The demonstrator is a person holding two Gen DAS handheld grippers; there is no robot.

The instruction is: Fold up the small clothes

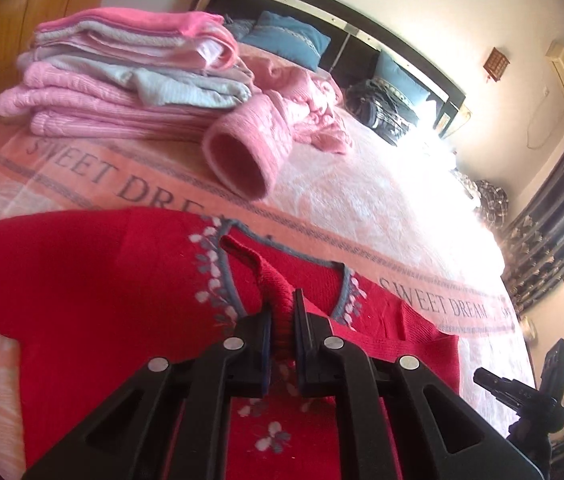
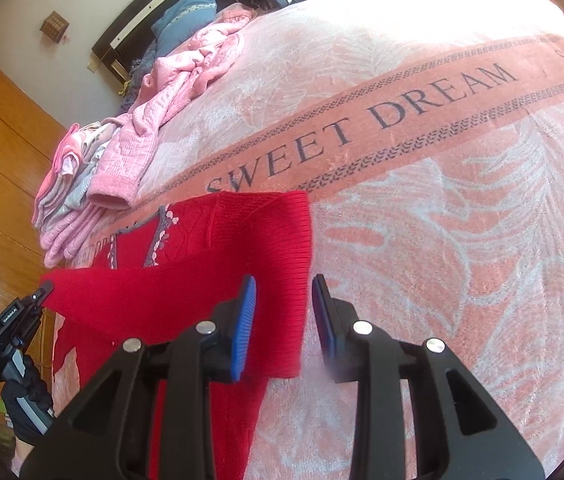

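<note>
Red knit sweater (image 2: 266, 240), sleeve folded across

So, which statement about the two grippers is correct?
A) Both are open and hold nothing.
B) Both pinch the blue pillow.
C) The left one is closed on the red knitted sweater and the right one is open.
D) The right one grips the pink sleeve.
C: the left gripper has red knitted sweater fabric pinched between its fingers, while the right gripper shows a wide gap over the sweater's edge.

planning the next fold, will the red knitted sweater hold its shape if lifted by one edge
Probably not: the red knitted sweater already sags where the left gripper pinches it. The ribbed knit looks grippy, unlikely to slip. Its loose hem by the open right gripper would likely trail.
</note>
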